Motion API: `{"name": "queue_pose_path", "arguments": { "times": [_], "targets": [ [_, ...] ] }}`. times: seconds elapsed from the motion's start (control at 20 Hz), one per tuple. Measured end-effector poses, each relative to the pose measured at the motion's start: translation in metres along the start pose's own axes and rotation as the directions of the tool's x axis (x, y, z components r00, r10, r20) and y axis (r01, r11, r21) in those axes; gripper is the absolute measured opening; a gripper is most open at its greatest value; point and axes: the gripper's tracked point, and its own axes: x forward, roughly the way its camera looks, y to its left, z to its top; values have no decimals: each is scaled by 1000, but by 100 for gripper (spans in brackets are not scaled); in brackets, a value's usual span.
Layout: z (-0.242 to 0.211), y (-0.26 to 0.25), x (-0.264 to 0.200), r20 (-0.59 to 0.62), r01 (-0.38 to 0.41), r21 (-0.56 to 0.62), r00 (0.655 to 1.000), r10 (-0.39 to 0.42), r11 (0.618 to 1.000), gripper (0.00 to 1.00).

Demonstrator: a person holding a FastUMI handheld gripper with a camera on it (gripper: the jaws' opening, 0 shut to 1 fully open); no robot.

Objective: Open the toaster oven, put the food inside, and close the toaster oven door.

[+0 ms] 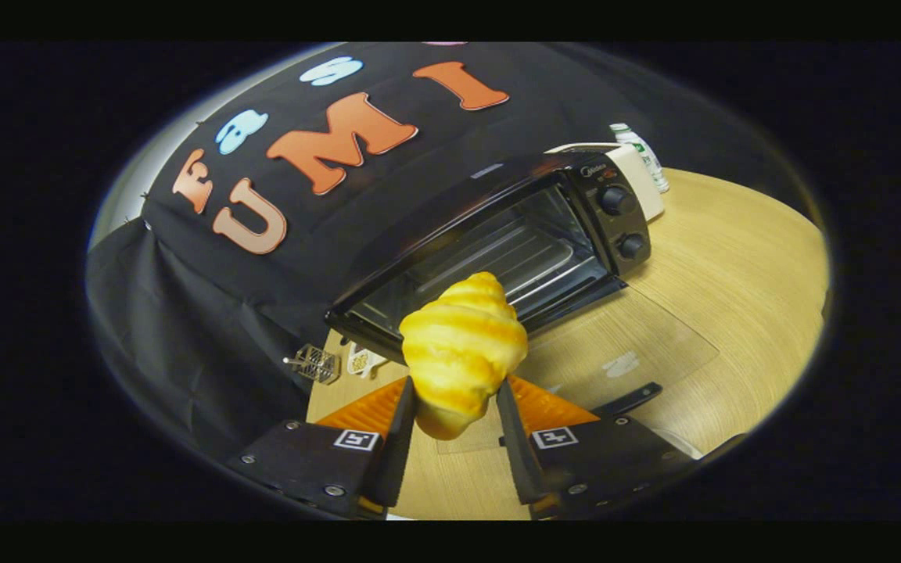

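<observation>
Gripper [457, 407] carries a croissant [462, 352], fingers [400, 438] closed partway onto its lower end, one pressing each side, so the food is held firmly and lifted clear of the desk [732, 258]. Croissant sticks up and forward from between the fingers, its tip overlapping the mouth of the toaster oven [497, 242] in this view. Toaster oven sits on the desk beyond the fingers, against the black cloth wall, view tilted. Its glass door [622, 344] is already swung down and lies flat toward the gripper, dark handle [630, 399] just ahead of the right finger. Cavity is open, wire rack [513, 258] visible inside, nothing on it. Two knobs [616, 200] on the control panel at the oven's right side. Behind the oven a white appliance-like box [638, 176] and a bottle [642, 152]. Beside the oven's left corner a small wire basket thing [316, 363] and a white item, too small to tell. Progress, judged: opening step done, food picked up, now in the carry toward the cavity. Croissant not yet inside; looks near the opening, but depth is hard to judge with the fisheye. Left: move it in over the flat door, set it on the rack, release, back out, then lift the door by the handle and shut it.
</observation>
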Motion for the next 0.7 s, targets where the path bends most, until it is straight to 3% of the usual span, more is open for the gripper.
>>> {"name": "queue_pose_path", "arguments": {
  "times": [0.7],
  "targets": [
    [29,19,88,26,-62,176,998,58,982,56]
  ]
}}
